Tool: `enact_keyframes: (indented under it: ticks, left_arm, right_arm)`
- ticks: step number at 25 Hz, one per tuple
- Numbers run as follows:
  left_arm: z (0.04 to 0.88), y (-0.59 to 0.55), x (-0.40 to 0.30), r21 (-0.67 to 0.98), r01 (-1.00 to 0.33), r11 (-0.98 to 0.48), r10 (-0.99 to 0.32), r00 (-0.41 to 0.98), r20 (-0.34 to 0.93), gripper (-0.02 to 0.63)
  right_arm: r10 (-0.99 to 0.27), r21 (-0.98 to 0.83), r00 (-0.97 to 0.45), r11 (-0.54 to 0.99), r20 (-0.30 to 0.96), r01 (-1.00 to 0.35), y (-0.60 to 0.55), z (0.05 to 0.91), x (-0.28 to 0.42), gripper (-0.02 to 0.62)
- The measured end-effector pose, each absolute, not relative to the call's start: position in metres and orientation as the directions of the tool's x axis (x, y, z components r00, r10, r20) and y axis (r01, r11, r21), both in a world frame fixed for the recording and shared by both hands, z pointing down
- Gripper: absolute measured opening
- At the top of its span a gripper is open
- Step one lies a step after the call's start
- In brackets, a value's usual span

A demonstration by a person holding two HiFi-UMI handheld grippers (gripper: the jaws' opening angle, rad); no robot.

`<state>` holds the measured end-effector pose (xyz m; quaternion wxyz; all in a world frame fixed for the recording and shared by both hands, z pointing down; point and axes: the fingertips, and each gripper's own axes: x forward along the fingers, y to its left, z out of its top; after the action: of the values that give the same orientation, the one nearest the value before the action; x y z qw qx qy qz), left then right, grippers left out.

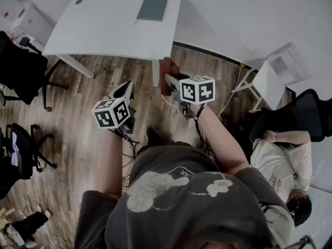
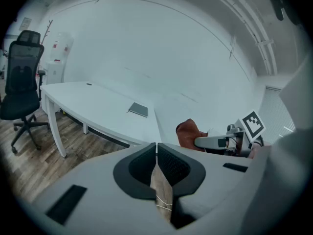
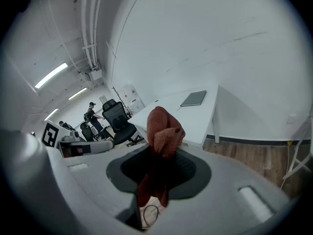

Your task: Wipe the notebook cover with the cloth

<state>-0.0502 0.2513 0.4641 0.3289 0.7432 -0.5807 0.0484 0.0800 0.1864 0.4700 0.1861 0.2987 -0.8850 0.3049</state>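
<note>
Right gripper (image 3: pixel 159 153): jaws closed on a rust-red cloth (image 3: pixel 164 125), a bunched wad standing above the tips and a tail hanging below. Left gripper (image 2: pixel 156 150): jaws pressed together, nothing between them, only floor showing through the slot beneath. Both are held over wood floor, short of the white desk (image 1: pixel 98 30). The grey notebook (image 1: pixel 152 8) lies flat on the desk, ahead of both grippers and well apart from them, back from the near edge. Risks, as judgement: the cloth is wadded, not spread, so a stroke may touch the cover with a small lump only, or let the hard jaw tips scrape it. The notebook lies loose on a smooth top and could skid away under the wipe unless the left gripper steadies it. The hanging tail could snag on the desk edge and pull the cloth free. Hard to read: how deep the jaws bite the cloth. In the head view the cloth is mostly behind the right gripper. The notebook is too small to show any dirt on its cover.
</note>
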Motion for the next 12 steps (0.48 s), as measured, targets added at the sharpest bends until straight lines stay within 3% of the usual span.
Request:
enact_keyframes:
  ticks: [12]
  left_arm:
    - [0.457, 0.305, 0.011, 0.413, -0.905, -0.104, -0.847, 0.298, 0.44, 0.008]
  right_arm:
    - [-0.382, -0.443, -0.777, 0.658, 0.5, -0.609, 0.243, 0.471, 0.132, 0.103]
